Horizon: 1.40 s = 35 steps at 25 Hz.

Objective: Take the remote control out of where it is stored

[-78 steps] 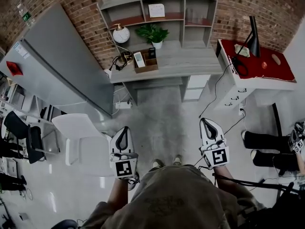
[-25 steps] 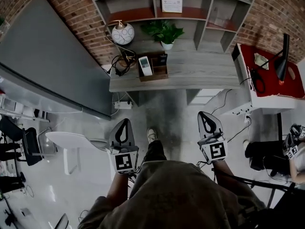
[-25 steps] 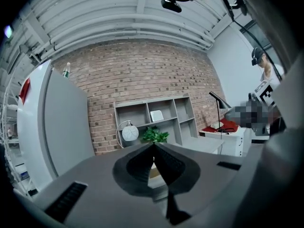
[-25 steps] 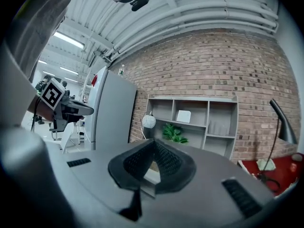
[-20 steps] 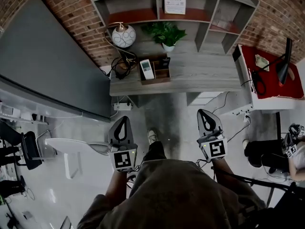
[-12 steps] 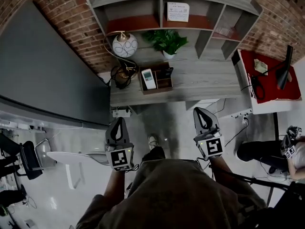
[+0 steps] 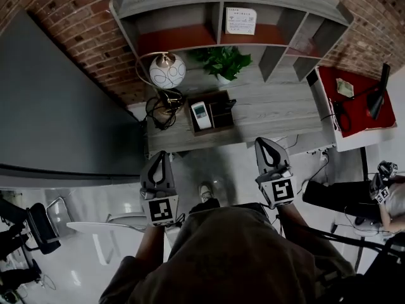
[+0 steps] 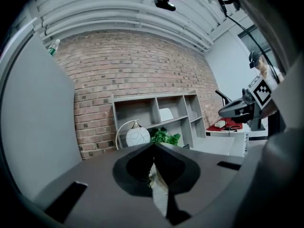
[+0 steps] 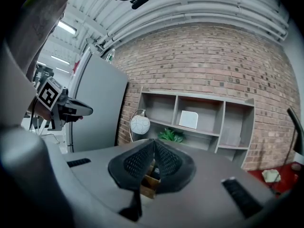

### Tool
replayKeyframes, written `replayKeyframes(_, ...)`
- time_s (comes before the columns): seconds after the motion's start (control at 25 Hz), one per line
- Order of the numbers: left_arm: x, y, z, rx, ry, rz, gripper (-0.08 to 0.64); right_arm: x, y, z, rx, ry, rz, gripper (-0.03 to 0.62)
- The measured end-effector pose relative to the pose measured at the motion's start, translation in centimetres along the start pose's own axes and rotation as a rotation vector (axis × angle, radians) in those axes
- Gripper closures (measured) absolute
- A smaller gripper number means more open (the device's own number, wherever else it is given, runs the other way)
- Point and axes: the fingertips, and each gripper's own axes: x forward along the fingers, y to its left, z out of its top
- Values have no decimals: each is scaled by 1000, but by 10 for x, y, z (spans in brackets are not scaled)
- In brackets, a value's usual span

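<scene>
A white remote control (image 7: 201,114) lies in the left side of a brown wooden box (image 7: 216,128) on the grey desk (image 7: 272,113), with a dark object in the box's right side. My left gripper (image 7: 162,153) is shut and empty, its tip just short of the desk's front edge, left of the box. My right gripper (image 7: 261,140) is also shut and empty, at the desk's front edge right of the box. In the left gripper view the left gripper (image 8: 153,146) points at the shelves. In the right gripper view the right gripper (image 9: 154,141) stands over the box (image 9: 148,184).
Behind the box stand a white globe lamp (image 7: 168,71), a potted plant (image 7: 224,62) and the shelf unit (image 7: 190,37). Black cables (image 7: 161,106) lie left of the box. A grey partition (image 7: 57,106) stands at the left, a red-topped side table (image 7: 354,100) at the right.
I have walked closer to the desk. Both grippers have moved forward with me and now reach its front edge. Their jaws stay shut.
</scene>
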Motion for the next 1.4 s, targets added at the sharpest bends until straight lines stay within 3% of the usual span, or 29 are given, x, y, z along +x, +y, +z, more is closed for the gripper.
replayKeyframes(0.56,23,-3,8,2,-34,-70,549,15,5,13,-1,-30,-45,578)
replayKeyframes(1.4,26,-29,33,8,2,38,549,15,-21,22,11,-79,78,578)
